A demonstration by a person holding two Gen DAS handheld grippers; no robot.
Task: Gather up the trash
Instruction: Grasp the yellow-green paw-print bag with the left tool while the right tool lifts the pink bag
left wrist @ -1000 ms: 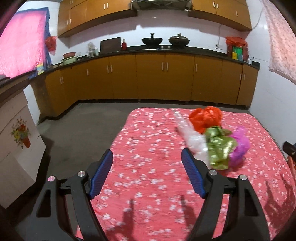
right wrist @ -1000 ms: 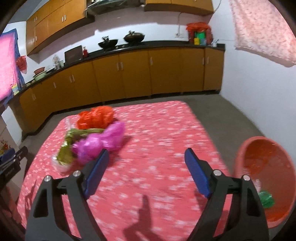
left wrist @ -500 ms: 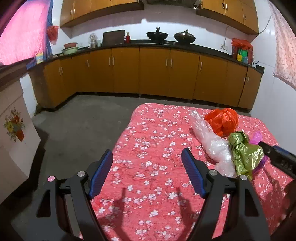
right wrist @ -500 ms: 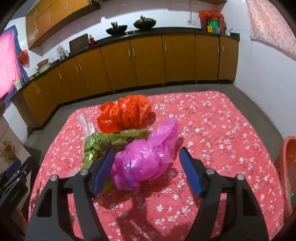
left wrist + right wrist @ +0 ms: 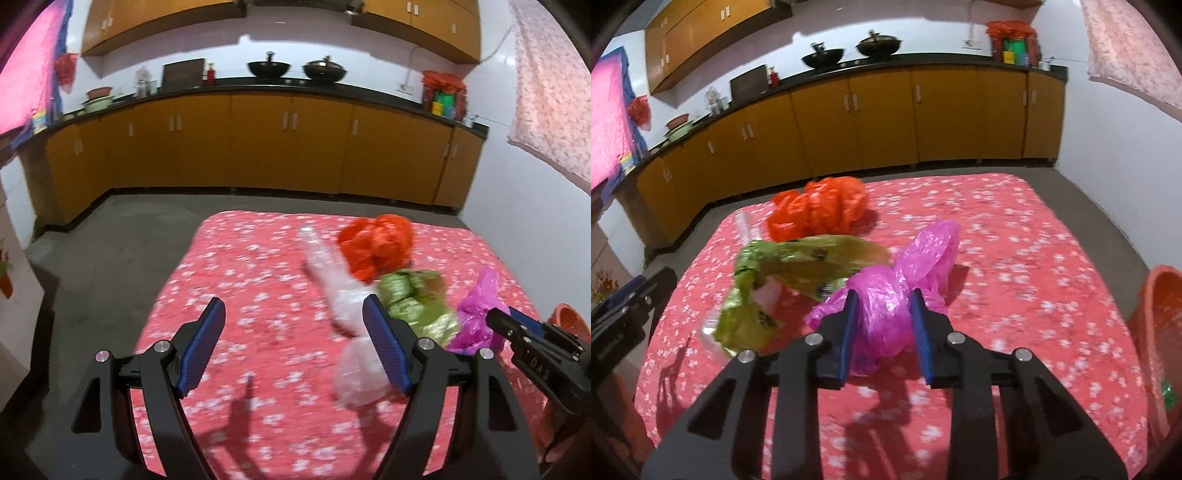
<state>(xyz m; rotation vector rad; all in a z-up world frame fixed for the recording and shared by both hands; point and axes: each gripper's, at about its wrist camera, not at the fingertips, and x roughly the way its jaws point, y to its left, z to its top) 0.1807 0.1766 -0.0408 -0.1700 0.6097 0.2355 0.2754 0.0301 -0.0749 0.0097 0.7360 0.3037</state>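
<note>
At lower centre of the right wrist view, the magenta bag [image 5: 886, 314] on the floral table [image 5: 1015, 258] is now pinched by the newly narrowed right gripper [image 5: 884, 332], ready for the orange basin [image 5: 1156, 325], while the left gripper [image 5: 295, 347] is held spread and empty.

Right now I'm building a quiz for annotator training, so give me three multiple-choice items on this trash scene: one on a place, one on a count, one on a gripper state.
1. Where is the orange basin?
A. on the counter
B. off the table's right edge
C. under the orange bag

2. How many crumpled plastic bags lie on the flowered tablecloth?
A. two
B. four
C. six

3. What is the right gripper doing?
A. gripping the pink bag
B. hanging open over bare cloth
C. gripping the green bag

Answers:
1 B: it shows beyond the cloth's right side.
2 B: orange bag, green, pink and clear bag.
3 A: both fingers press into the pink plastic; the left gripper is open.
</note>
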